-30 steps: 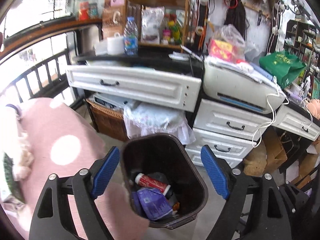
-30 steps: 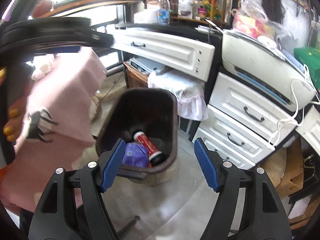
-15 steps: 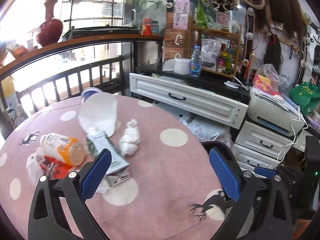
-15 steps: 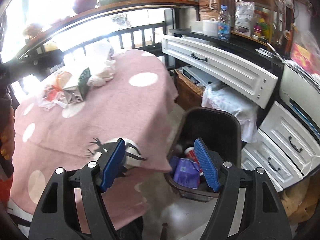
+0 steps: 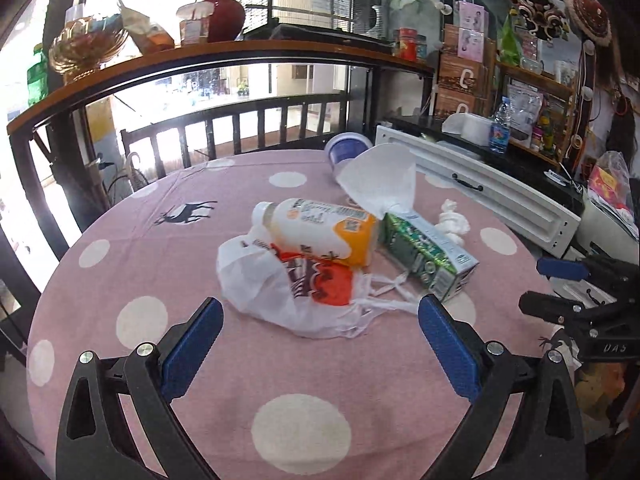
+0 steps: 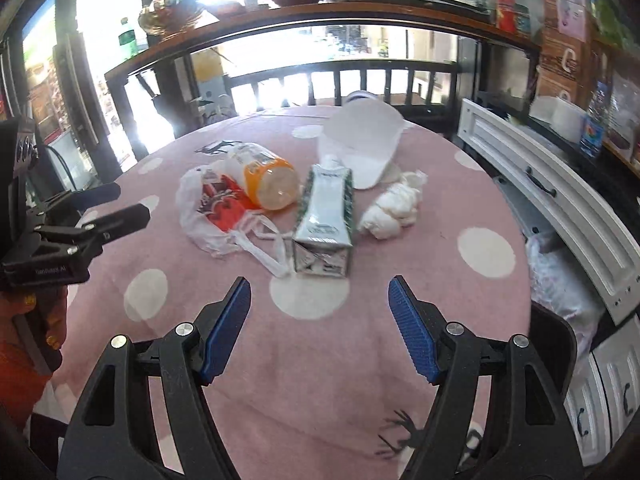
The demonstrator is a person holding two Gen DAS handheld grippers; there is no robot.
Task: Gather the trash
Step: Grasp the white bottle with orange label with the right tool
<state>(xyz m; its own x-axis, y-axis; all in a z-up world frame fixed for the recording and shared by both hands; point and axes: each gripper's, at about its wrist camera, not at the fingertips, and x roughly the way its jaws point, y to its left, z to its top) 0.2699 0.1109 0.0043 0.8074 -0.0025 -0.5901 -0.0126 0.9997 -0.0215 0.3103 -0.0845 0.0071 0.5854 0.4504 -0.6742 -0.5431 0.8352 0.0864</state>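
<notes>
Pink dotted counter (image 5: pixel 132 248) carries the trash at frame centre: plastic bag (image 5: pixel 280 292), bottle (image 5: pixel 320 232), carton (image 6: pixel 326 220), tissue wad (image 6: pixel 394 210). Left claw (image 5: pixel 320 344) and right claw (image 6: pixel 320 328) are both spread, empty. Risk: the bottle lies across the bag; pulling the bag may roll it off.

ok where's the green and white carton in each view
Left wrist view: the green and white carton lies right of centre on the pink tablecloth, to the right of the orange-capped bottle.
Right wrist view: the carton lies at centre, its base end toward the camera, the bottle on its left.
Shared landmark: the crumpled white tissue just beyond the carton's right side in both.
</notes>
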